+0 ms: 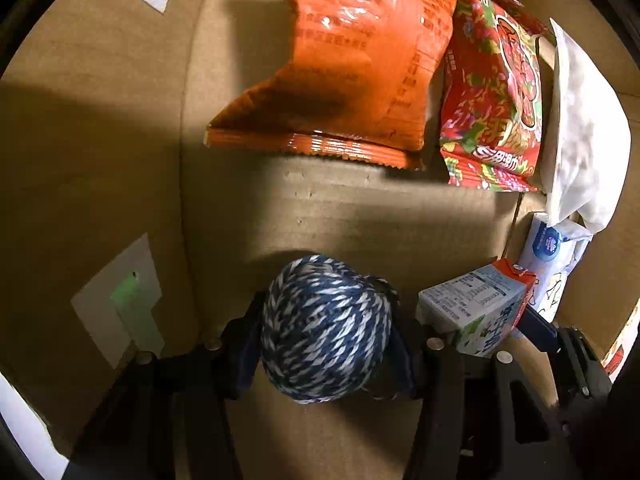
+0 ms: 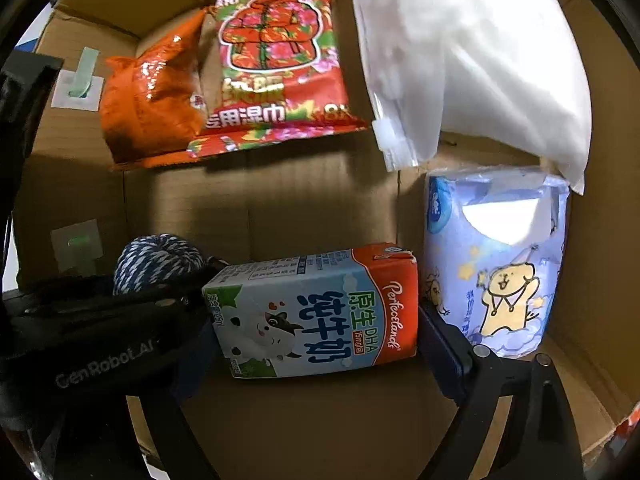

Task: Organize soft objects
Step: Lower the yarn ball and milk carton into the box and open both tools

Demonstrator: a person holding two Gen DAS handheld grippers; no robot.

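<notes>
My left gripper (image 1: 326, 332) is shut on a blue-and-white yarn ball (image 1: 326, 330), held low inside a cardboard box (image 1: 120, 120). The ball also shows in the right wrist view (image 2: 158, 262). My right gripper (image 2: 316, 316) is shut on a milk carton (image 2: 316, 312), lying on its side between the jaws; the carton shows in the left wrist view (image 1: 478, 306) just right of the yarn. Against the far wall lean an orange snack bag (image 1: 356, 64), a red floral wet-wipes pack (image 1: 496, 100) and a white zip bag (image 1: 584, 128).
A blue cartoon tissue pack (image 2: 496, 264) stands right of the carton, under the white zip bag (image 2: 472, 56). Green tape on white labels (image 1: 128, 304) marks the box's left wall. The box floor (image 2: 280, 208) lies between the held items and the packs.
</notes>
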